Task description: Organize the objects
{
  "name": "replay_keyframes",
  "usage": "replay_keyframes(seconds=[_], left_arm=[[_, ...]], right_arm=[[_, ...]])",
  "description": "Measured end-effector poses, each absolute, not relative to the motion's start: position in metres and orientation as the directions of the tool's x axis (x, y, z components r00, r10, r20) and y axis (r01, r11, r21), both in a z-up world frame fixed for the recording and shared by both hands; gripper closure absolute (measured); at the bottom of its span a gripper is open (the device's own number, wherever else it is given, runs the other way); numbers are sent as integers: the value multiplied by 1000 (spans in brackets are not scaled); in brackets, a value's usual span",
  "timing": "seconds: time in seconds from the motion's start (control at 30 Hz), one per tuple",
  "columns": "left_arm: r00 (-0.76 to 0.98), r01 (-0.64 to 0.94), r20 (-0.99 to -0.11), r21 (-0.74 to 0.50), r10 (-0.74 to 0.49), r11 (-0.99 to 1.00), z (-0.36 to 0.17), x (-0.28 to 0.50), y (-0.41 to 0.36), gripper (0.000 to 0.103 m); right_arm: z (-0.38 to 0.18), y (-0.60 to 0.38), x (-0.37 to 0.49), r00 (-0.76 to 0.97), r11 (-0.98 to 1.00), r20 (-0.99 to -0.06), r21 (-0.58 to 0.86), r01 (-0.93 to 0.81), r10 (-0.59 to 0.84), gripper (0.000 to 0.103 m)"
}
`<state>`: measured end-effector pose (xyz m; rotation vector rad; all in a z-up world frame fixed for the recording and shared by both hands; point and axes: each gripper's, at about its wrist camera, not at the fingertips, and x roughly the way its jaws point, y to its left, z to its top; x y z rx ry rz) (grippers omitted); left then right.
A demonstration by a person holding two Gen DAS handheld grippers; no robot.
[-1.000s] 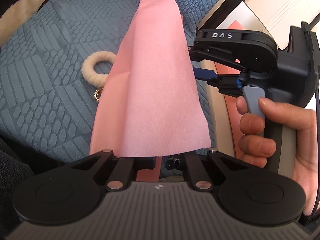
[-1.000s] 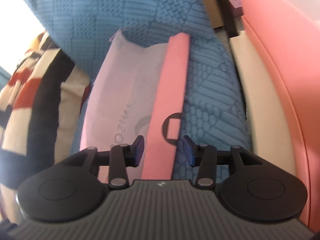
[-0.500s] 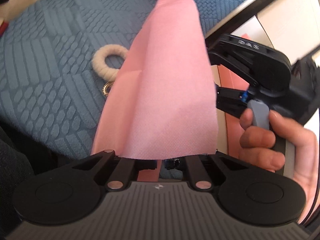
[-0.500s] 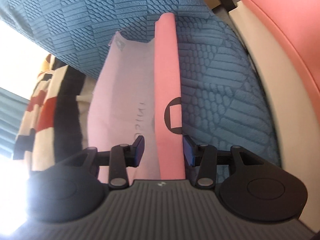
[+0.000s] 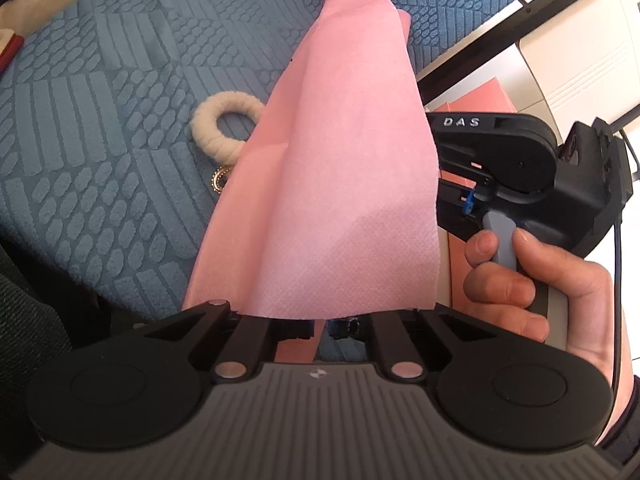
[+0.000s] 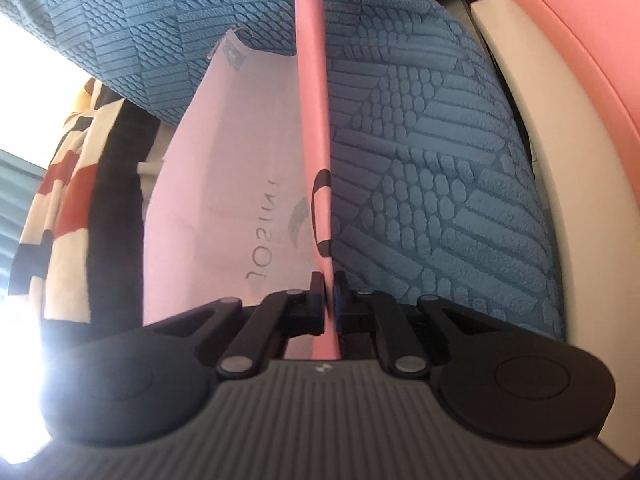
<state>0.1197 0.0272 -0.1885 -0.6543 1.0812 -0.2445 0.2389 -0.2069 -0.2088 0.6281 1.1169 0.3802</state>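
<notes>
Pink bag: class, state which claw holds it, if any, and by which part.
Both claws hold the pink bag. The left claw pinches one edge of its fabric; the right claw is clamped on its narrow side fold.

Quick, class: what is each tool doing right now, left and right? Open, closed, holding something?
Left tool: closed on the near edge of the pink bag.
Right tool: closed, clamped on the bag's thin pink edge.

Blue quilted fabric surface [image 5: 100, 128] with raised geometric pattern fills upper left of left wrist view. Dark frame edge [image 5: 500, 36] and cream panels [image 5: 576, 60] at upper right. Right wrist view: strong glare [image 6: 24, 92] at left edge, cream and pink curved furniture [image 6: 560, 92] at right.
</notes>
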Motion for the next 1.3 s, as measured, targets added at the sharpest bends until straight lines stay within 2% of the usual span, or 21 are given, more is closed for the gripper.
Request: replay_keyframes(seconds=[0.33, 0.5, 0.7, 0.97, 1.17, 1.3], left_arm=[[497, -76, -733, -570, -465, 818, -179, 116, 18, 92], [507, -27, -740, -526, -442, 850, -173, 113, 9, 85], [543, 36, -749, -432, -381, 901, -164, 106, -2, 71], [639, -76, -696, -480, -327, 874, -152, 104, 27, 51], [680, -167, -682, -503, -271, 848, -146, 114, 53, 50], [649, -177, -732, -409, -207, 895, -147, 121, 50, 50]], right_arm=[[-200, -204, 239, 415, 803, -724, 596, -27, 551, 98], [-198, -205, 238, 416, 806, -725, 591, -34, 549, 98], [-194, -205, 237, 424, 810, -724, 585, -42, 544, 99], [-194, -202, 237, 432, 865, -767, 497, -66, 474, 99], [-192, -203, 238, 439, 863, -762, 500, -70, 476, 99], [-191, -204, 235, 441, 858, -756, 508, -73, 484, 99]])
